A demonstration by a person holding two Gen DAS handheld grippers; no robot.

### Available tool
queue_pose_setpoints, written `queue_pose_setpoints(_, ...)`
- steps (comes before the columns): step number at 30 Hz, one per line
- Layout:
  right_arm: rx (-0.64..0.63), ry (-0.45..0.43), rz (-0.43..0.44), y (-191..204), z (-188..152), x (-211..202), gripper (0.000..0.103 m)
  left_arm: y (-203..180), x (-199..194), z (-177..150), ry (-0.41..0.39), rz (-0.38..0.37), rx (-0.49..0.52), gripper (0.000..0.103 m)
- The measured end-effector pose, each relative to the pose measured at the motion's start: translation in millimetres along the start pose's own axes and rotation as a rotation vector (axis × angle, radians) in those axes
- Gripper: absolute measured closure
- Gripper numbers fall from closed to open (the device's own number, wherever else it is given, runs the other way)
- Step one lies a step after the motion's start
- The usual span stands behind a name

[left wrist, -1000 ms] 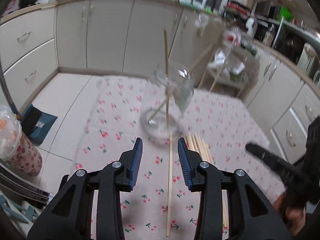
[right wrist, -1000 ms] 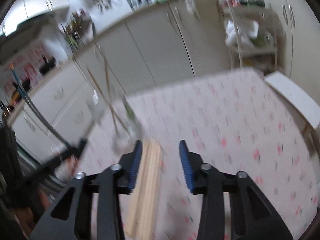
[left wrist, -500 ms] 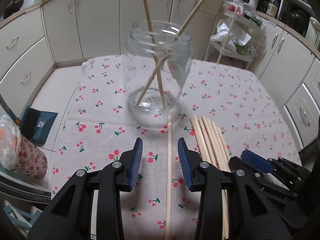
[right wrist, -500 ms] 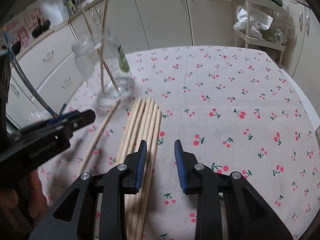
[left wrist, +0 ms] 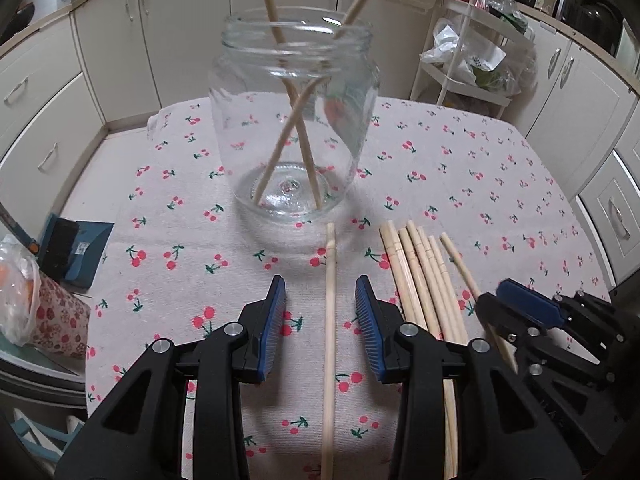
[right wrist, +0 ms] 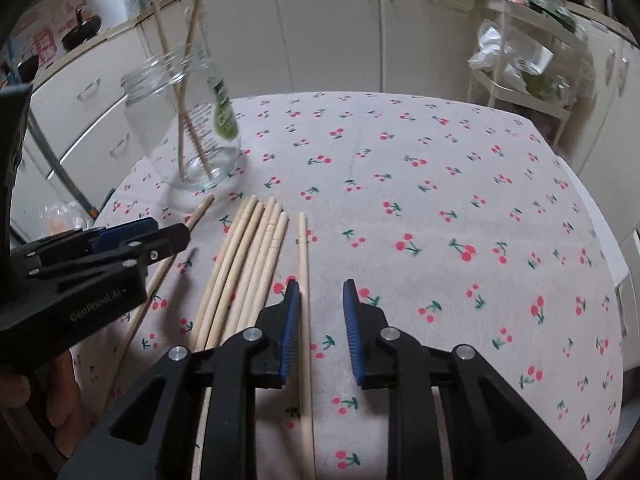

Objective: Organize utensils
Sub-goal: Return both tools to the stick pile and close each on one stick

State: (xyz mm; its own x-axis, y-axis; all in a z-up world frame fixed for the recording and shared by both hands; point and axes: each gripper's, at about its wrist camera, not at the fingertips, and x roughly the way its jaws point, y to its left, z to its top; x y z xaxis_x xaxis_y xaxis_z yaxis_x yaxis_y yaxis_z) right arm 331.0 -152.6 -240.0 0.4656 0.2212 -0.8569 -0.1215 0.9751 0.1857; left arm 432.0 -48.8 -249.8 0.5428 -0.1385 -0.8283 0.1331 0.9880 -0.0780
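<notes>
Cherry-print tablecloth (left wrist: 460, 168) fronts cream cabinets (left wrist: 184, 20) and a wire cart (left wrist: 472, 64).

Left tool (left wrist: 321, 300) low over worktop, jaws parted, blue pads (left wrist: 273, 320) level and facing each other, nothing clamped between. Right tool (right wrist: 320, 306) alongside, also low, jaws parted, nothing clamped. From left wrist view, right tool (left wrist: 532, 312) sits just to right, tips pointing inward and forward. From right wrist view, left tool (right wrist: 132, 240) just to left, bare hand (right wrist: 36, 400) partly visible gripping its handle. Both tools near each other, pointing same general way.
</notes>
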Motion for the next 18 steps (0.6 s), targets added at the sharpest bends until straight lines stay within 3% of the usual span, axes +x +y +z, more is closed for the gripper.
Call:
queue_pose_setpoints(4, -0.033, -0.005, -0.014, 4, 5, 5, 0.081, -2, 4, 2, 0.011, 0.012, 0.003, 0.069)
queue_pose_setpoints(5, -0.047, -0.007, -0.024, 5, 5, 5, 0.085, -3, 5, 3, 0.012, 0.017, 0.008, 0.07)
queue_pose_setpoints(8, -0.042, 0.004, -0.022, 0, 6, 5, 0.097, -4, 7, 5, 0.014, 0.037, 0.017, 0.083)
queue_pose_setpoints(11, 0.019, 0.025, 0.002, -13, 5, 2, 0.097, 1, 6, 4, 0.023, 0.028, 0.002, 0.097)
queue_pose_setpoints(18, 0.026, 0.052, 0.025, -16, 11, 4, 0.097, 11, 3, 3, 0.053, -0.016, -0.026, 0.097)
